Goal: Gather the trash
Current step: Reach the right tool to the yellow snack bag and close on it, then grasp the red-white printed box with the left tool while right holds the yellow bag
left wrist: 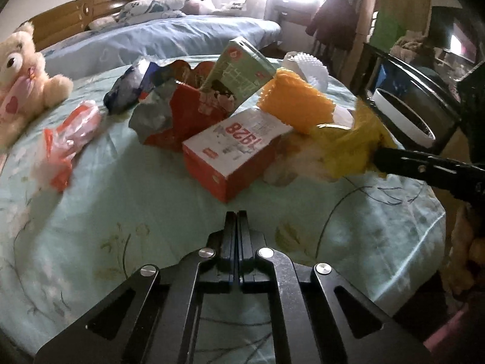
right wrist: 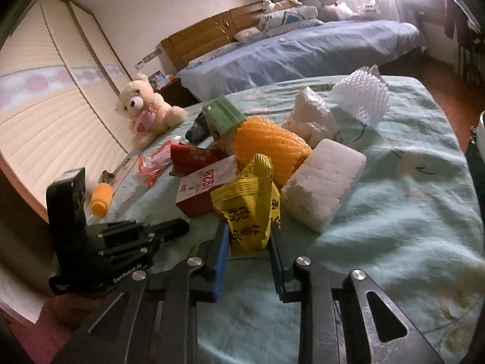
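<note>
Right gripper (right wrist: 247,236) pinches yellow wrapper (right wrist: 247,200) beside red box (right wrist: 206,188); left gripper (left wrist: 237,221) closed, empty.

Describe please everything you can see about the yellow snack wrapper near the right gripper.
The yellow snack wrapper is a crinkled, shiny plastic packet with black characters and a ribbed sealed end pointing up. It looks empty and crumpled. It stands tilted on the pale green bedspread, leaning against the red box, beside the white foam block. The right gripper has its fingers on both sides of its lower end, pinching it.
</note>
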Tool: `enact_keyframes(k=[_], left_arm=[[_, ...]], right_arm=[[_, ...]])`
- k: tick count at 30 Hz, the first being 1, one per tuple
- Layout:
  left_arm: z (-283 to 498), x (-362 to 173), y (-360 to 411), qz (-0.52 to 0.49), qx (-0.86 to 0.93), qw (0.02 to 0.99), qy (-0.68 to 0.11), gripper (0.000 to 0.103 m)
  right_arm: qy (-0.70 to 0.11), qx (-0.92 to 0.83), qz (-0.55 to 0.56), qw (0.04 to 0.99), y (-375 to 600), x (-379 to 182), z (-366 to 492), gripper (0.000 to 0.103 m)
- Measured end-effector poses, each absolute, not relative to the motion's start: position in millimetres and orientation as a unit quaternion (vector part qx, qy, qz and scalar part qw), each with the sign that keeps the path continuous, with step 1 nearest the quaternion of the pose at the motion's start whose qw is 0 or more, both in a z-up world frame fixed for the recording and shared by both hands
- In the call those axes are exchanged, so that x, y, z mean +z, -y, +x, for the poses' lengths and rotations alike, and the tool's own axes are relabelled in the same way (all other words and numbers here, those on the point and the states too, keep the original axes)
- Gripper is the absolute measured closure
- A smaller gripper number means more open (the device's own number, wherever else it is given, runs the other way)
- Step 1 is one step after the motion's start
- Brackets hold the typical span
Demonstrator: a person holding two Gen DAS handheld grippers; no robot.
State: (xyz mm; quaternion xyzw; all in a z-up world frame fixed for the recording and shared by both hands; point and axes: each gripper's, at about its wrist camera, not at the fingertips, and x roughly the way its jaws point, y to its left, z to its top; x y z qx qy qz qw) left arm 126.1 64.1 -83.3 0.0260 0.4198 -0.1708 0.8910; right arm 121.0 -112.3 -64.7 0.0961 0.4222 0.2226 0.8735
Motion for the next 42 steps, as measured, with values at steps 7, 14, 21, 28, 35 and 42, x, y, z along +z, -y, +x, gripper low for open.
enact_keyframes(k=[7, 14, 21, 28, 35, 42], left_arm=[[142.3, -75.4, -57.7, 0.027, -0.138, 0.903, -0.407, 0.019], [186.6, -81.2, -54.3, 0.062, -0.151, 0.886, -0.433, 0.015], [188.9, -80.3, -41.2, 0.086, -0.186, 0.887, -0.415, 0.04], [157.2, -72.9, -30.8, 0.065, -0.179, 0.895, -0.404, 0.044], [125.2, -50.6, -23.0, 0.009, -0.156, 0.905, -0.394, 0.044], [119.9, -35.1, 17.4, 0.011, -0.176, 0.902, -0.395, 0.044]], right_arm=[[-0.412, 0.216, 0.105, 0.879, 131.9, -52.0, 110.7, 0.078], [-0.41, 0.186, 0.113, 0.886, 157.8, -46.8, 107.8, 0.078], [-0.411, 0.168, 0.121, 0.888, 174.1, -48.8, 108.0, 0.078], [-0.407, 0.163, 0.12, 0.89, 184.1, -45.9, 105.9, 0.078], [-0.397, 0.16, 0.122, 0.896, 200.2, -40.6, 100.2, 0.078], [-0.384, 0.145, 0.124, 0.903, 225.8, -33.2, 94.1, 0.078]])
